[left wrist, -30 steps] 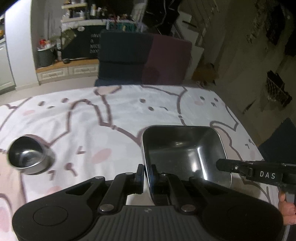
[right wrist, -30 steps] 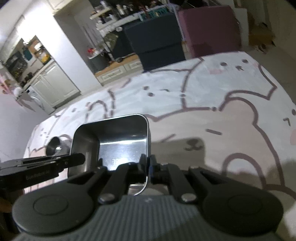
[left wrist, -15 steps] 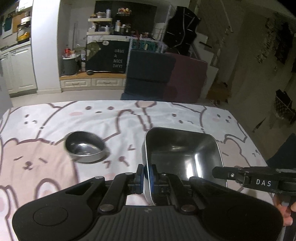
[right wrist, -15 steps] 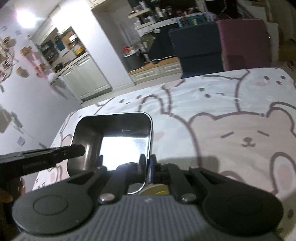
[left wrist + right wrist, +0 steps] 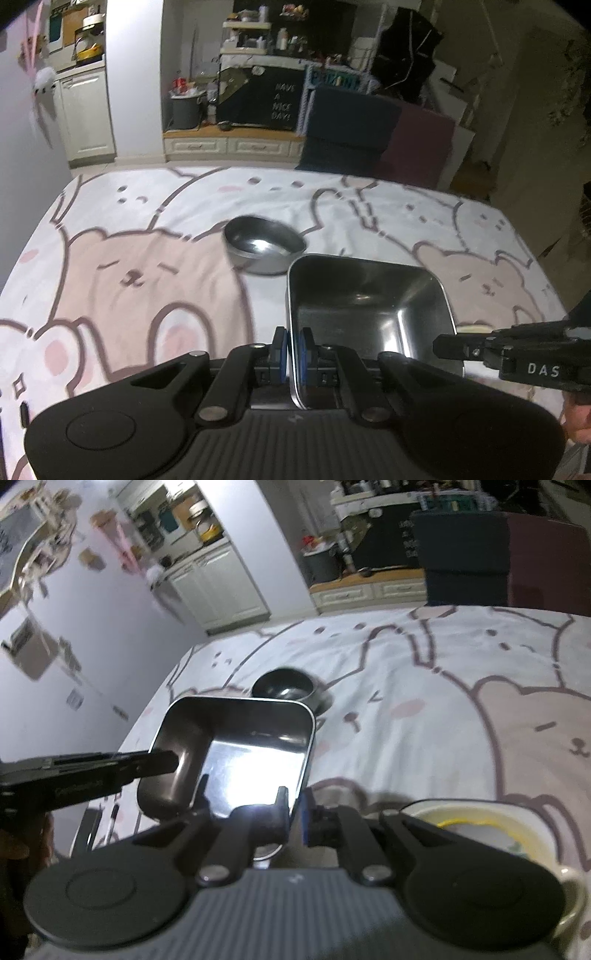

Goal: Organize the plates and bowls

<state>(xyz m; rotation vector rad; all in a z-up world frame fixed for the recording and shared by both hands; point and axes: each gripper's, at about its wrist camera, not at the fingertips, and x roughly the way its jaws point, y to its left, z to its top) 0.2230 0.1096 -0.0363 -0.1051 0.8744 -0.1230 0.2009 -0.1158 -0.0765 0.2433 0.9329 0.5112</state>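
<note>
A square steel tray (image 5: 369,306) is held above the table by both grippers. My left gripper (image 5: 291,350) is shut on its left rim. My right gripper (image 5: 293,808) is shut on its right rim, where the tray (image 5: 240,746) shows tilted. A round steel bowl (image 5: 264,245) stands on the bear-print tablecloth (image 5: 129,280) just beyond the tray; it also shows in the right wrist view (image 5: 286,686). A cream dish with a yellow inside (image 5: 484,830) sits under the right gripper, partly hidden.
Dark blue and maroon cushions (image 5: 373,140) stand past the table's far edge. White cabinets (image 5: 86,114) and a cluttered shelf unit (image 5: 258,85) lie beyond. A wall (image 5: 92,620) is close on the left.
Both grippers have carried the tray left and toward the round bowl, which now sits just beyond the tray's far left corner. The cream dish has come into the right wrist view.
</note>
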